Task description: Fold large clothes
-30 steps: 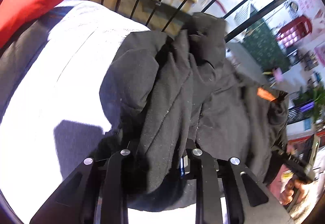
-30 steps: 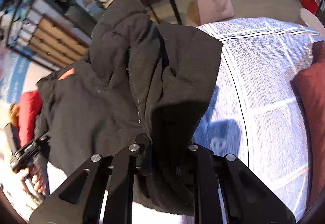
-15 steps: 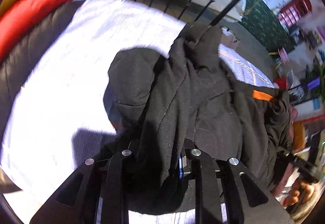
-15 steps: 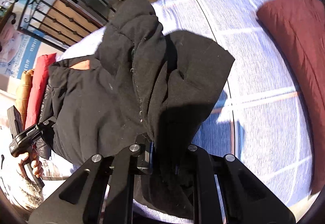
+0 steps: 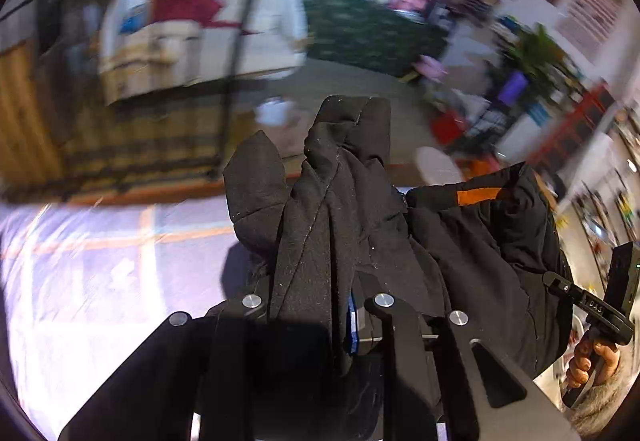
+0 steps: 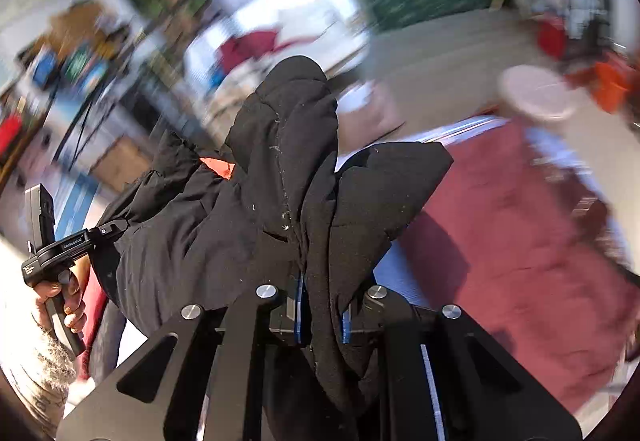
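Item: black garment [image 5: 344,225], large, with an orange patch [image 5: 478,196] toward the right of the left-wrist frame. It is hanging bunched at the centre of both frames, lifted clear above the bed [image 5: 100,273], whose pale checked sheet is filling the lower left of the left-wrist frame. Left gripper [image 5: 316,305]: pinching a thick fold of the cloth, which is passing between its fingers at the bottom centre. Right gripper [image 6: 320,297]: likewise pinching a fold, blue pads showing either side of the fabric. Each gripper is also appearing at the edge of the other's frame, with the garment spanning between them. Judged purpose: two separate holds are keeping the cloth spread and off the bed so it can be laid flat for folding. A dark red cushion [image 6: 520,233] is occupying the right of the right-wrist frame. Background is blurring heavily; details there cannot be told.
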Tool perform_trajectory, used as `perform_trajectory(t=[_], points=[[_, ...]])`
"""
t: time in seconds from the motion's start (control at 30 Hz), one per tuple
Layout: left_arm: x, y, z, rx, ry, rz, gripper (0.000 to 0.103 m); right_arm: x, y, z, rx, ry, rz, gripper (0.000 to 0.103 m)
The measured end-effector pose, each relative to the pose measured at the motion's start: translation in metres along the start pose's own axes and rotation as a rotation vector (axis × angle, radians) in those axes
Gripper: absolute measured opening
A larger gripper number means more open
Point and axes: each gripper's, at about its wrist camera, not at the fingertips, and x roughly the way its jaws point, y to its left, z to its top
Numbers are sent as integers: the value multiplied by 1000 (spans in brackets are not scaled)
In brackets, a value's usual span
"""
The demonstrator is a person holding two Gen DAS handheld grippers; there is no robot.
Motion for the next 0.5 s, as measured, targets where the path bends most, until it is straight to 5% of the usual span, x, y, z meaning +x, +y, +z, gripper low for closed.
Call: perform_trajectory(t=[0.1,0.27,0.4,0.5], points=[[57,-74,27,115,20,-123,19,-37,-49,3,101,-72,-77,14],[188,-176,37,223,187,-266,19,-111,-167,-36,415,-211,-246,14],[287,-245,-5,402,367,-192,20,-121,-234,-104,686,-207,-316,14],[322,-260,-31,447,401,-98,21,-108,-271,-161,876,-143,-325,14]])
